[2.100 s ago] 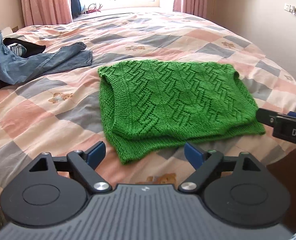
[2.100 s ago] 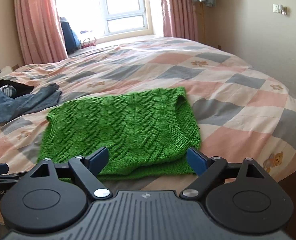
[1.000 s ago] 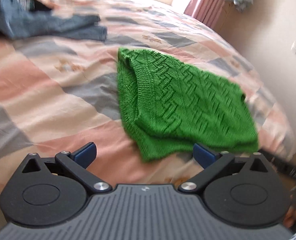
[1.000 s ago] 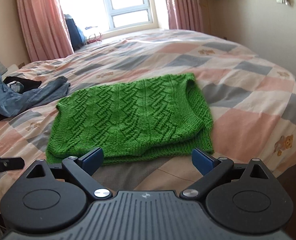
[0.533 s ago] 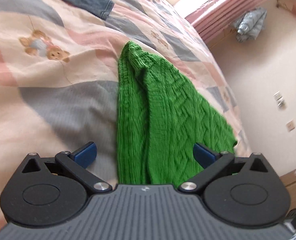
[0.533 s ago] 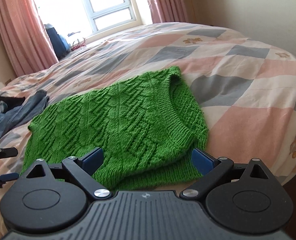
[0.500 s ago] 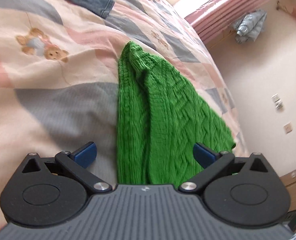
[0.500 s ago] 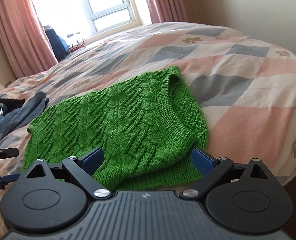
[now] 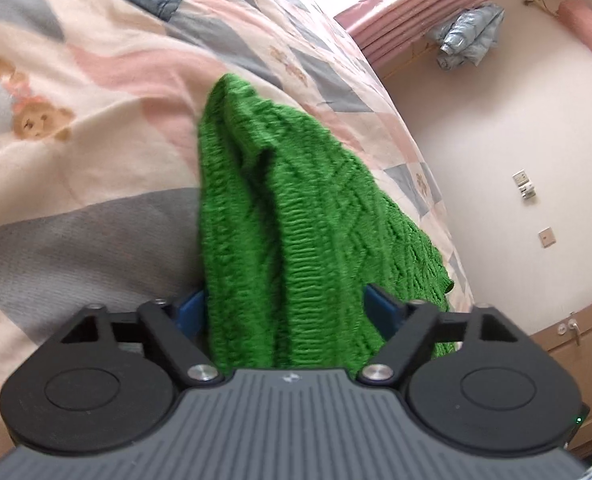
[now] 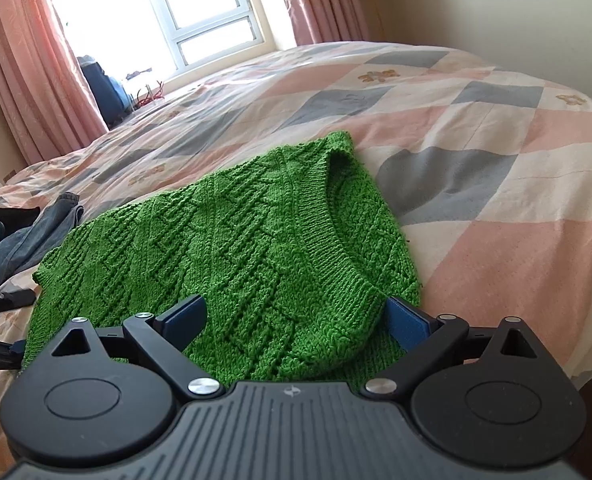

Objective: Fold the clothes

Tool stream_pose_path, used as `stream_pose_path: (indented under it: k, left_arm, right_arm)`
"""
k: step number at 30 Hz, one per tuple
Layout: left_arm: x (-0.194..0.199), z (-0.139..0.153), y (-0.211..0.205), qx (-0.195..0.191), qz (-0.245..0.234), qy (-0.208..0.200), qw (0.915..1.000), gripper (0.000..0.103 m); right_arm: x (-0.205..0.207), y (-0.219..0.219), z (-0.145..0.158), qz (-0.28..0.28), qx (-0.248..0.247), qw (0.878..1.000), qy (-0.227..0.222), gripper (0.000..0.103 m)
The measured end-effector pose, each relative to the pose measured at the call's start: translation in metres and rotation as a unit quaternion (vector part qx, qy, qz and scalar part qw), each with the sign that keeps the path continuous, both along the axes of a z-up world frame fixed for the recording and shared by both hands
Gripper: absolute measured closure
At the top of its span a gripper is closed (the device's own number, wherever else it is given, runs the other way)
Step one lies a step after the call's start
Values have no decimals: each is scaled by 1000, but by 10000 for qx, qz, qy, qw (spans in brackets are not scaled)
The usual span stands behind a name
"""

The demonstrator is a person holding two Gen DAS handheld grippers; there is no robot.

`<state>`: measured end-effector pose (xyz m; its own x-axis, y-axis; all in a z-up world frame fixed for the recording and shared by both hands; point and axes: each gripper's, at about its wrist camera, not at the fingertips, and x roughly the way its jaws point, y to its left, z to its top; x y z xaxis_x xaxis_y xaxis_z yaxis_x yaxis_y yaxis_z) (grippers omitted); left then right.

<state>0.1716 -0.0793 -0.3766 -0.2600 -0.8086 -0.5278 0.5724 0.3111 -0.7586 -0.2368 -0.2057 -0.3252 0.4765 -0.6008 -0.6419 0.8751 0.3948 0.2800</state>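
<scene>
One green sweater (image 10: 232, 248). One bed (image 10: 496, 152) with patchwork quilt. One pair of jeans (image 10: 24, 240). Two grippers: left gripper (image 9: 284, 304), right gripper (image 10: 296, 316). Two pink curtains (image 10: 28, 64). One window (image 10: 200, 12). Two wall sockets (image 9: 524, 186).

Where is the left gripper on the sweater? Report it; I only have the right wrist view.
Observer: The left gripper straddles the near edge of the sweater, with knit bunched between its two blue fingers.
Operator: Tell me if it is clamped.
Observer: I cannot tell. The knit fills the gap, but the fingers stand well apart.
Operator: Say what lies past the sweater's far end in that view.
Observer: The edge of the bed, then a wall, with a wooden cupboard at the lower right.
</scene>
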Motion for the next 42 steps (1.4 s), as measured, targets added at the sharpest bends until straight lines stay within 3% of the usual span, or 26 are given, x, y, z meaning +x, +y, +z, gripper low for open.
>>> stream_pose_path:
  k: [2,6,10,13,14,15,18,20,23,25,28,31,33,37,42]
  left_arm:
    - [7,-6,6,8,116,203,9997,60]
    - [8,-8,7,-90,124,462,9988,62]
    - [8,-16,3,-190,222,728,9969,56]
    - [6,-14,-3,-108,268,665,9974,66]
    - [4,-9,-3,-74,264,548,9981,79]
    - [1,-3,-4,-39,260,431,9987,85]
    - [-12,23,-8,83,219,-153,9996,89]
    - [-29,53,-15,-17,41,-623,9980,90]
    - [-59,100,-30,-238,-323,-1291,9908,91]
    - [-85,129,-52,-403,-709,-1637,9831,91]
    - [-127,149,-93,-659,-1375,-1799,9718,91]
    - [-178,145,-139,-671,-1940,-2076,9564,91]
    - [-206,121,-175,-381,-2309,-2013,9512,91]
    - [-241,74,-202,288,-2555,-1864,9482,91]
    - [-225,92,-158,-198,-2324,-1649,9583,83]
  right_arm:
    - [1,0,-1,15,-3,10000,29,5]
    - [-1,-1,1,-20,-26,10000,-24,5]
    - [-4,-1,8,-157,-240,9995,-144,6]
    - [-9,-4,5,-69,-175,9994,-295,8]
    - [-10,-5,3,-39,-154,9993,-345,8]
    - [-12,-6,2,-9,-132,9991,-395,9]
    - [-17,-9,-2,79,-67,9985,-546,24]
    - [-20,-12,-4,139,-23,9978,-646,58]
    - [-25,-15,-8,227,42,9966,-796,71]
    - [-28,-17,-10,287,85,9955,-896,71]
    - [-34,-20,-14,360,160,9935,-1065,73]
    - [-51,-31,-14,155,389,9865,-1583,71]
    - [-66,-41,-13,-51,517,9806,-1892,71]
    - [-99,-69,-14,-408,860,9602,-2626,69]
    - [-112,-112,-15,-76,1246,9347,-3329,58]
